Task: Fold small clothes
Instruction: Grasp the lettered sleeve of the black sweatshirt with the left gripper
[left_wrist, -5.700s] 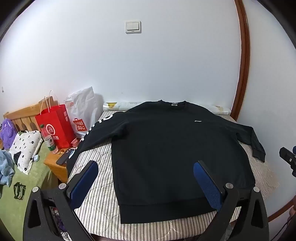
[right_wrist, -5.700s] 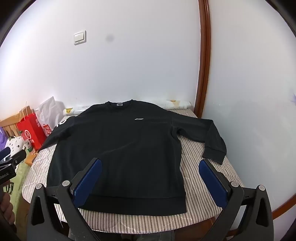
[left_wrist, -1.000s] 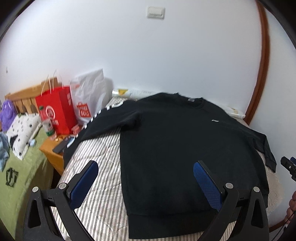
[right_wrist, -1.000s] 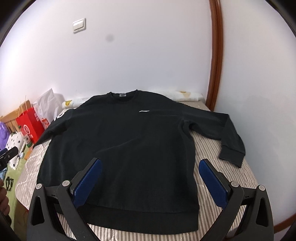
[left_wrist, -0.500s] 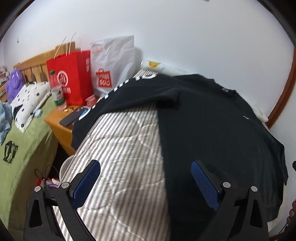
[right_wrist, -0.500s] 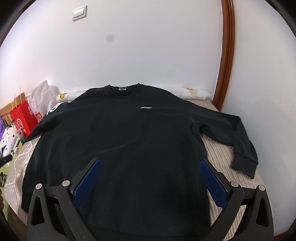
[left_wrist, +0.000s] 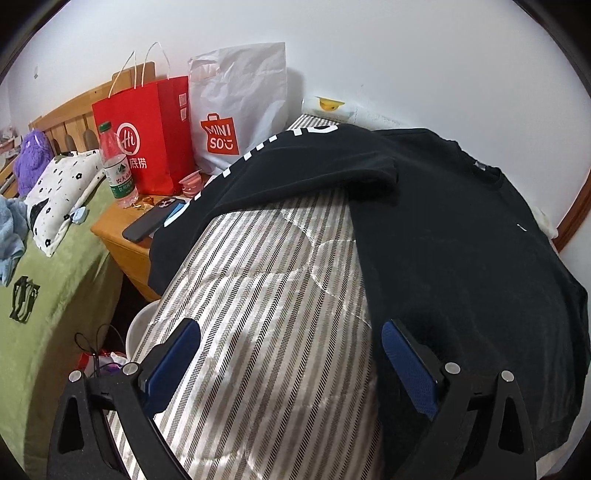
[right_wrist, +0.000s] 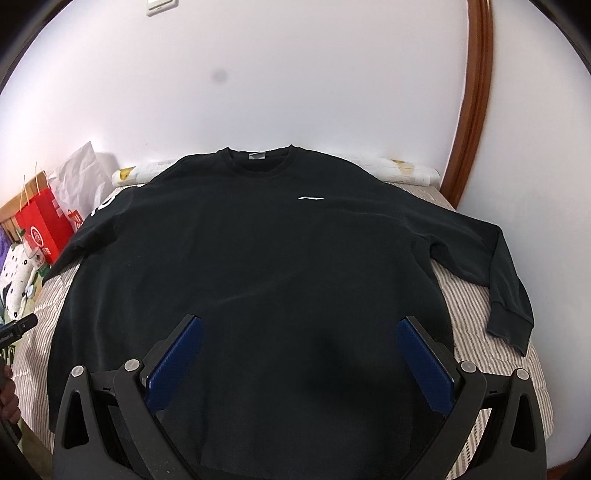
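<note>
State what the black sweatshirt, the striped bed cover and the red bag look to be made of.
Black sweatshirt: soft matte knit, probably cotton fleece; it drapes limply and has ribbed cuffs.
Striped bed cover: woven fabric with a slight sheen and stitched quilt lines, likely padded.
Red bag: stiff smooth paper with sharp creases and thin cord handles.

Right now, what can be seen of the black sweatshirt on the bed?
The black sweatshirt lies flat, front up and unfolded, on the striped bed cover, collar toward the wall. It looks like soft, thick knit, with a round neck, a grey neck label, a small white chest logo and ribbed cuffs. One sleeve carries white lettering and hangs off the bed edge by the nightstand; the other angles down the opposite side. Both open grippers hover near its hem, neither holding it.
</note>
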